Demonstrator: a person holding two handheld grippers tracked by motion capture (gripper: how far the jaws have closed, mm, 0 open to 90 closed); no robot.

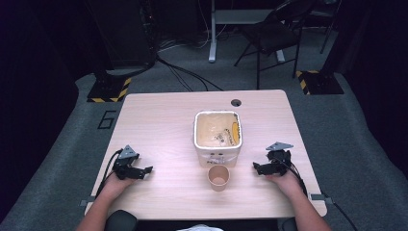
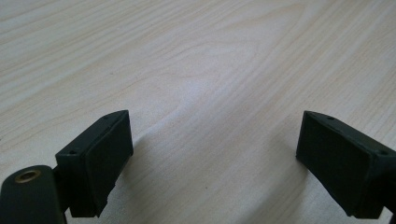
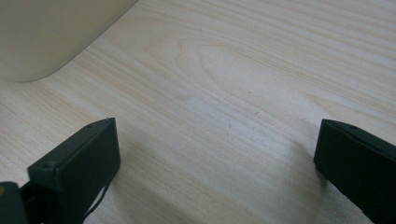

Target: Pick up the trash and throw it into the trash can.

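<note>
Your left gripper (image 1: 144, 171) rests on the table (image 1: 159, 120) at its near left, jaws spread wide and pointing toward the middle; in the left gripper view (image 2: 212, 161) nothing but bare wood lies between them. Your right gripper (image 1: 256, 167) rests at the near right, jaws likewise spread and empty, pointing inward – its own view (image 3: 217, 165) catches a pale corner of the tub (image 3: 51, 32) at upper left.

The tub (image 1: 217, 151) stands square at the table's centre, between your two grippers and well apart from each. It holds a tan fill with dark marks and an orange strip by its right wall; what these are cannot be told.

The cup (image 1: 219, 178) stands upright just in front of the tub – mouth up, nothing visible inside.
</note>
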